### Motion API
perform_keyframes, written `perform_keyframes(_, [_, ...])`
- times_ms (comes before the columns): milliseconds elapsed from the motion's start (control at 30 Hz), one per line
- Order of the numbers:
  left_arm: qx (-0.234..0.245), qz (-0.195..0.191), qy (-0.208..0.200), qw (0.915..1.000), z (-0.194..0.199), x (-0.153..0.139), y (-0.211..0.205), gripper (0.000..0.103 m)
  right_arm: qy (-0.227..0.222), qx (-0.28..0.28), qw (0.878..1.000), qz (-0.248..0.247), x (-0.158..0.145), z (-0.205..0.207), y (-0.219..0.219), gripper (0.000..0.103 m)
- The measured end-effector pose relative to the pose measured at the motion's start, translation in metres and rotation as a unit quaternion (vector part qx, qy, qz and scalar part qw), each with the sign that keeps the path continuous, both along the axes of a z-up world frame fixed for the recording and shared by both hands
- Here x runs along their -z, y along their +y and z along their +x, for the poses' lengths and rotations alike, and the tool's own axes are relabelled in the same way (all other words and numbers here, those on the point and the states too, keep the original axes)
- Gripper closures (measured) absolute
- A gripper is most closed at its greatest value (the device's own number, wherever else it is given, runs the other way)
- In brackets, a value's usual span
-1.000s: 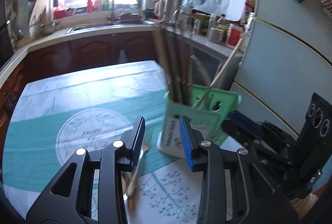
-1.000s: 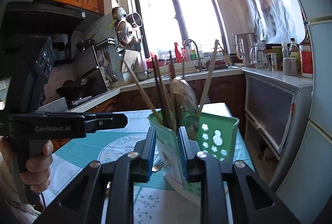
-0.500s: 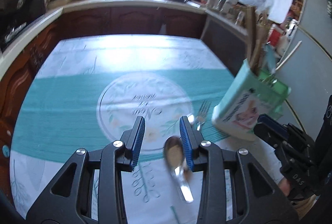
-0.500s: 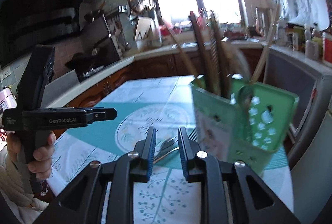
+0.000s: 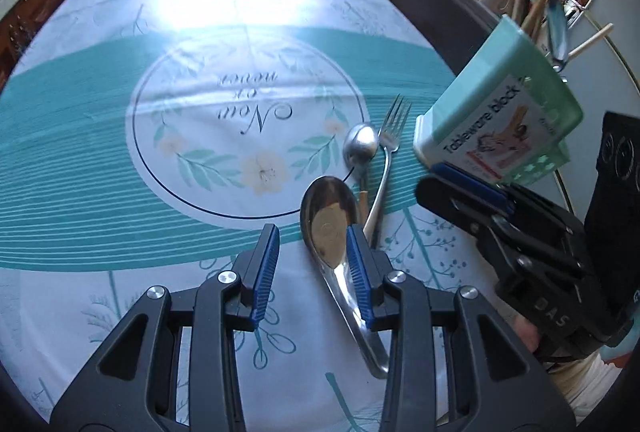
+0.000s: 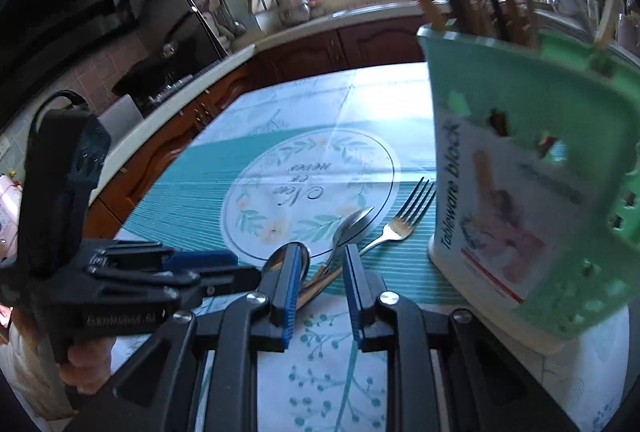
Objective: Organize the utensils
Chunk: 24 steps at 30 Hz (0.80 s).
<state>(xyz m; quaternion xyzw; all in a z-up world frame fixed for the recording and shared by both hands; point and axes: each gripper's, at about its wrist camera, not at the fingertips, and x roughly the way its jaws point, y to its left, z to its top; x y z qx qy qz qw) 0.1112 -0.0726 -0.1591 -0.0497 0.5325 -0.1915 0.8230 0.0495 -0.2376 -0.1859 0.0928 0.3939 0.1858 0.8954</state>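
While left claw gapes, large spoon lies beside fork.

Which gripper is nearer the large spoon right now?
Left. The left gripper is open with the large spoon against one finger; the right gripper hovers open beside it, toward the utensil holder.

left gripper jaws apart, large spoon beside fork
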Motion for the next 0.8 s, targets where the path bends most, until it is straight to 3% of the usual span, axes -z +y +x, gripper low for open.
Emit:
perform_keyframes(233, [-0.002,-0.018,0.021,0.9996,0.014,0.011,0.012,0.072,0.068,0.006,0.998,-0.004,0.022,0.039,0.011,0.082])
perform_keyframes(333, [0.000,-0.017,0.022,0.9996,0.018,0.010,0.011,0.072,0.075,0.010,0.997,-0.014,0.021,0.048,0.017,0.082])
perform_keyframes(533, [0.034,-0.022,0.033,0.9986,0.025,0.003,0.009,0.072,0.119,0.023,0.993,-0.010,0.027,0.064,0.020,0.082])
perform_keyframes(600, [0.046,-0.019,0.034,0.9982,0.028,0.005,0.006,0.072,0.125,0.030,0.992,-0.005,0.027,0.066,0.018,0.088])
perform_keyframes(633, [0.055,-0.015,0.034,0.9978,0.030,0.004,0.004,0.072,0.131,0.028,0.991,0.001,0.028,0.068,0.017,0.098])
perform_keyframes(733, [0.079,-0.007,0.035,0.9962,0.033,0.003,-0.003,0.072,0.111,0.028,0.993,-0.012,0.026,0.062,0.020,0.100])
perform_keyframes(800, [0.088,-0.006,0.038,0.9954,0.036,-0.002,-0.004,0.078,0.109,0.016,0.994,-0.014,0.021,0.052,0.020,0.100])
